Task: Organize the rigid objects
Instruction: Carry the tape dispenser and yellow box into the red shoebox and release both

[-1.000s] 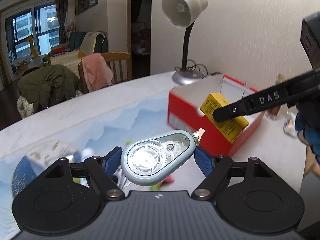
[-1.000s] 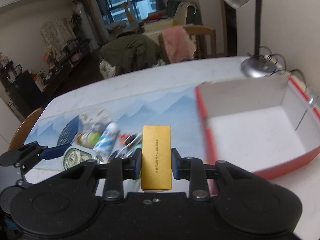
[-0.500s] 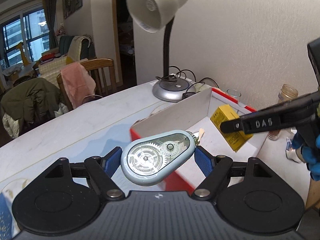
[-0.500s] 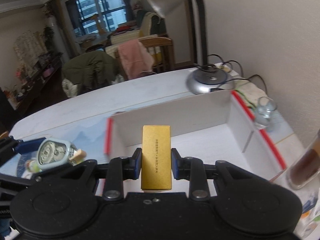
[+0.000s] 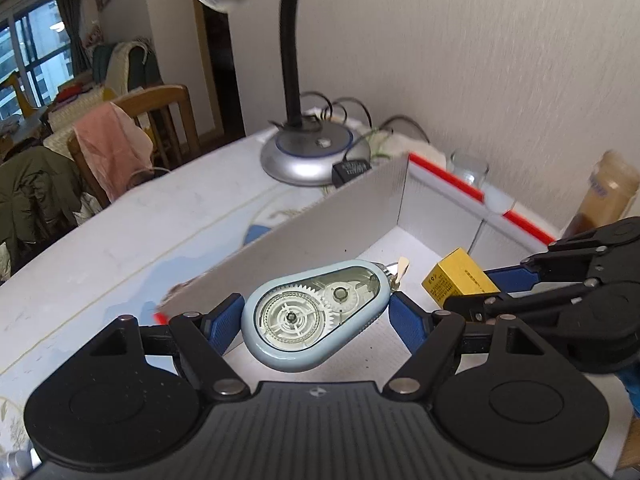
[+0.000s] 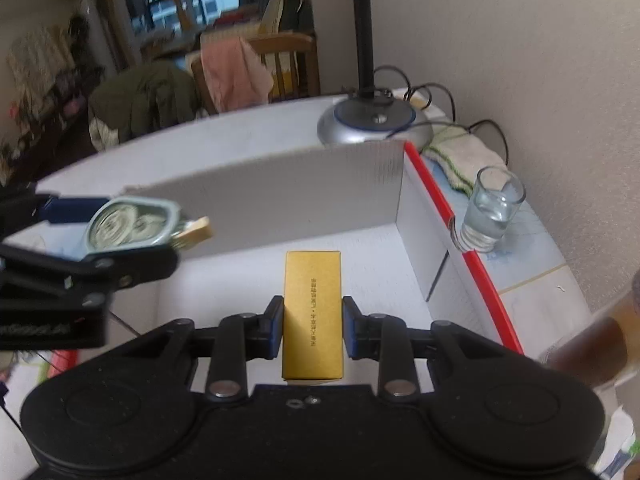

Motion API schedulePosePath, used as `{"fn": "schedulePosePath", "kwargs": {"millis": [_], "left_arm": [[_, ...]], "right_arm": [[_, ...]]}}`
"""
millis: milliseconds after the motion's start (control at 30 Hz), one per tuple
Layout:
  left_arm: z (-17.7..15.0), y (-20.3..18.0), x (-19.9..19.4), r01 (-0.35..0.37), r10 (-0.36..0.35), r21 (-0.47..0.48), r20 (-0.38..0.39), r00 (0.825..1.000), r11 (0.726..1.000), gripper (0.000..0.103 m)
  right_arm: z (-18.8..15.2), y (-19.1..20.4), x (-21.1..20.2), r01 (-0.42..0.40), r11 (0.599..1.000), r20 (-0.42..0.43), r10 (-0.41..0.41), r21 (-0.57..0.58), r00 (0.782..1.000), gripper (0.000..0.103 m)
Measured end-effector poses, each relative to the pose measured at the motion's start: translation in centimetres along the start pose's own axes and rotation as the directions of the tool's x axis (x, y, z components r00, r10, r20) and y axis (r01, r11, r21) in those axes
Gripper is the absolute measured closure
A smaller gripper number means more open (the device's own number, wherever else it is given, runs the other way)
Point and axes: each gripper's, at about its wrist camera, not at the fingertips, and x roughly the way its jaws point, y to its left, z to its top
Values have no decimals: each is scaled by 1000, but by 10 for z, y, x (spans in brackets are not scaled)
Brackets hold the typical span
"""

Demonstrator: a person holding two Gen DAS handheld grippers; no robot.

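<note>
Jaws: left gripper [image 5: 316, 316] clamped on tape dispenser [image 5: 314, 316], frame centre; right gripper [image 6: 313, 328] clamped on yellow box [image 6: 312, 316], long axis pointing away. Both hang over the carton [image 6: 280, 196] floor, lower middle; release drops straight in.

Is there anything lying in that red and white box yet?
Nothing visible. The box's visible white floor is bare; the yellow packet and correction tape dispenser hang over it, clamped in grippers.

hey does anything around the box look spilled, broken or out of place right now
Nothing stands out. The red-edged box sits upright, the glass beside it stands upright, and the correction tape dispenser and yellow carton look intact.
</note>
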Motion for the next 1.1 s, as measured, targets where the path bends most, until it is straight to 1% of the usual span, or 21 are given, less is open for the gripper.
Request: {"fn": "schedulePosePath", "kwargs": {"millis": [100, 200, 300, 467, 600, 700, 867, 1000, 1100], "left_arm": [[4, -7, 26, -13, 14, 14, -65, 998, 1000, 24], [5, -11, 49, -38, 42, 32, -136, 990, 999, 24], [5, -10, 67, -36, 38, 14, -191, 981, 999, 24], [5, -9, 88, -31, 27, -11, -287, 958, 999, 24], [4, -13, 105, -24, 23, 2, -374, 927, 1000, 24], [2, -15, 111, -24, 21, -2, -399, 917, 1000, 24], [-2, -17, 122, -24, 11, -23, -456, 890, 999, 24], [-1, -16, 122, -26, 3, -43, -462, 887, 999, 24], [0, -18, 121, -32, 14, -31, -464, 886, 999, 25]], "right_arm": [[-1, -3, 14, 5, 1000, -41, -6, -23, 999, 75], [-4, -5, 27, -7, 999, -86, 3, -43, 996, 75], [-7, -4, 37, -17, 998, -132, 9, -60, 991, 75], [-9, -3, 50, -15, 996, -210, -5, -93, 978, 75], [-11, -1, 55, -16, 994, -256, -13, -111, 966, 75], [-13, 0, 55, -18, 994, -266, -12, -112, 964, 75], [-12, 0, 56, -26, 993, -277, -6, -112, 961, 74], [-12, 1, 56, -33, 993, -280, -1, -116, 960, 73], [-8, -1, 58, -36, 992, -279, 1, -122, 960, 69]]}}
